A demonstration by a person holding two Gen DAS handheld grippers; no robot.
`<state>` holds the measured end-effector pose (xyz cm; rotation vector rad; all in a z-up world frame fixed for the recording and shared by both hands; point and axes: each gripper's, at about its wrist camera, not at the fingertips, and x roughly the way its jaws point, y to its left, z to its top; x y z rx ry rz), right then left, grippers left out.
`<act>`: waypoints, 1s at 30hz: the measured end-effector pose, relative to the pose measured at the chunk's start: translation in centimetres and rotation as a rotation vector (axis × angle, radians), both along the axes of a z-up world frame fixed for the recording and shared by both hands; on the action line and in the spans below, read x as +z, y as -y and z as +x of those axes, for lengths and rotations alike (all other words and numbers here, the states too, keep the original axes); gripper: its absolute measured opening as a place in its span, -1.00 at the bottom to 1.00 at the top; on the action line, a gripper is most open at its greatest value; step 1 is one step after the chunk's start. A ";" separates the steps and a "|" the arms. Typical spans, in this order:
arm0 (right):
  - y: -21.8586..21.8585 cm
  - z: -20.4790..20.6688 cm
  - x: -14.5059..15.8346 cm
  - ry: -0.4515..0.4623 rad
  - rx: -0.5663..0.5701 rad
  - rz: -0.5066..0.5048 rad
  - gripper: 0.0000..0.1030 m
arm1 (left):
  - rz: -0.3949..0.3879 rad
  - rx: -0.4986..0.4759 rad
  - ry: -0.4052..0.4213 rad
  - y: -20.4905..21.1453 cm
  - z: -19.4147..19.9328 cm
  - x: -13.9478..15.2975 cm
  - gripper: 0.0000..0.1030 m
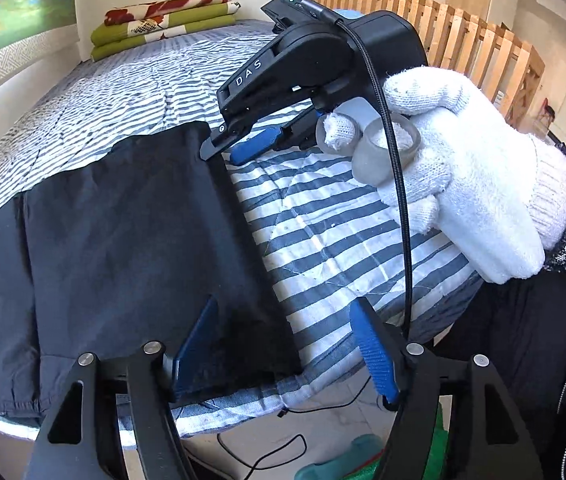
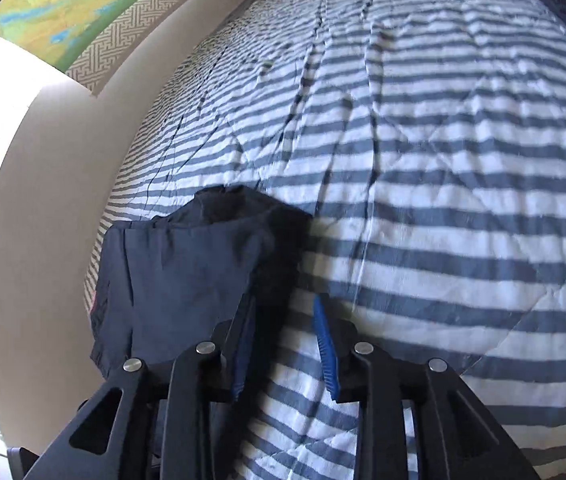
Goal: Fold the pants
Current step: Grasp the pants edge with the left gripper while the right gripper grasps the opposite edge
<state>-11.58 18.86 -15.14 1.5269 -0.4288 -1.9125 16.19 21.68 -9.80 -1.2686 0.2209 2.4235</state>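
Dark navy pants lie flat on the striped bedding, folded into a broad panel. My left gripper stands wide open at the bed's near edge, the pants' near right corner between its fingers and its left pad against the cloth. A white-gloved hand holds my right gripper at the pants' far right corner. In the right wrist view that gripper is open by a narrow gap, with the pants draped over its left finger and striped bedding showing between the fingers.
A folded green and red quilt lies at the bed's far end. Beyond the bed on the right runs a wooden slat fence. A cable and a green object lie on the floor below the bed edge. A pale wall borders the bed's left side.
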 end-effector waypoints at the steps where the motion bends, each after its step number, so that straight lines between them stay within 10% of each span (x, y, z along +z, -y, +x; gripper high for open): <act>1: -0.2 0.2 -0.3 0.013 -0.002 -0.032 -0.46 | 0.002 -0.001 0.010 -0.1 -0.2 -0.1 0.39; 11: 1.1 0.2 -1.0 0.053 -0.004 -0.119 -0.47 | -0.014 0.063 0.044 -0.6 -1.9 -0.7 0.24; 15: 1.8 0.2 -0.1 0.061 -0.003 -0.115 -0.90 | -0.005 0.096 0.049 -0.2 -2.3 -1.3 0.23; 20: 2.2 0.1 2.0 0.102 -0.018 -0.127 -0.92 | -0.067 0.085 0.010 -1.1 -1.9 -1.9 0.20; 30: 3.0 0.4 3.6 0.131 -0.036 -0.138 -0.92 | 0.135 0.110 0.115 3.1 -2.5 0.0 -0.71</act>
